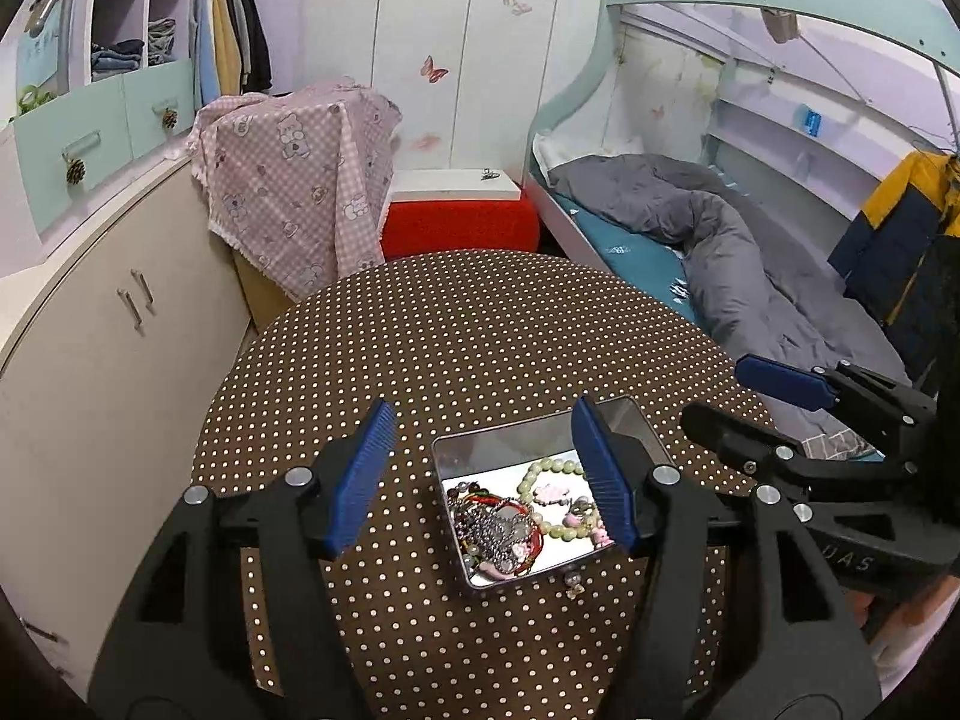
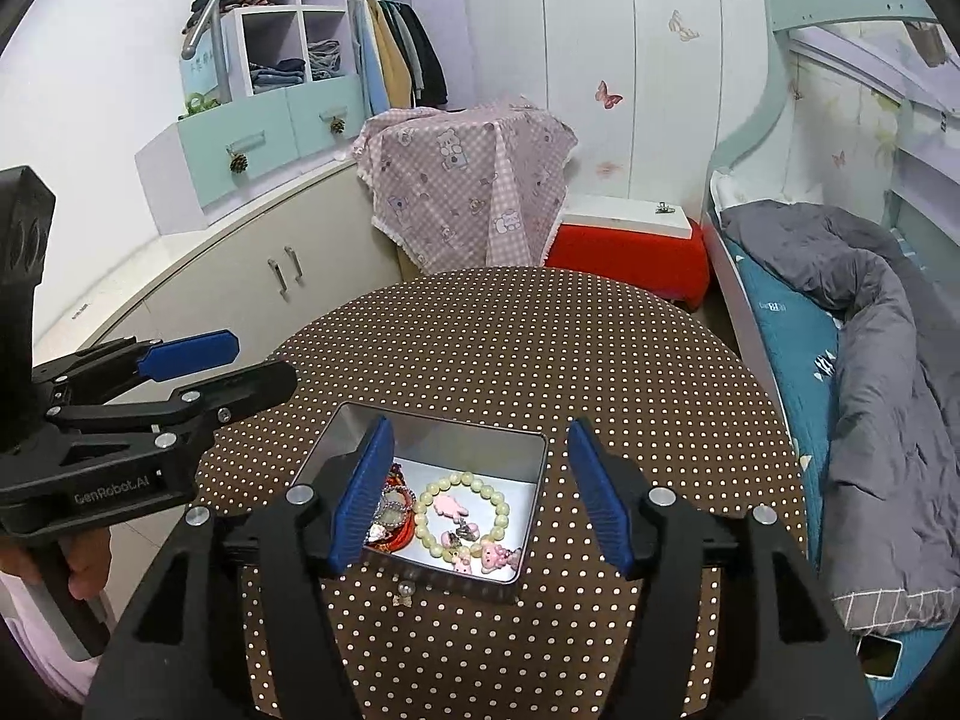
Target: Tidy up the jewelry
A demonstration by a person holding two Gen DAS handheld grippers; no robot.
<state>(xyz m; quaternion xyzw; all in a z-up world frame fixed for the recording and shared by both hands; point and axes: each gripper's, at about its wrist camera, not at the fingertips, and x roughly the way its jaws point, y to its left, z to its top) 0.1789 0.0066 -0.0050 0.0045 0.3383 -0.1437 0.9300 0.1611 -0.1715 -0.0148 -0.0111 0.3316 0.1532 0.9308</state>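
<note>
An open metal tin (image 1: 474,444) (image 2: 420,432) stands on the round brown polka-dot table (image 1: 480,324) (image 2: 540,348). It holds a pale green bead bracelet (image 1: 549,471) (image 2: 465,483), pink charms (image 2: 495,558) and a tangle of red cord and silver chain (image 1: 498,525) (image 2: 396,507). A small pearl earring (image 1: 573,581) (image 2: 405,591) lies on the cloth just outside the tin's near wall. My left gripper (image 1: 483,474) is open and empty above the tin. My right gripper (image 2: 480,492) is open and empty above the tin; it also shows in the left wrist view (image 1: 738,402).
A cream cabinet (image 1: 90,348) stands left of the table. A pink checked cloth covers a box (image 1: 294,180) behind it, beside a red stool (image 1: 462,222). A bunk bed with a grey duvet (image 1: 720,252) is on the right. A phone (image 2: 879,654) lies on the bed.
</note>
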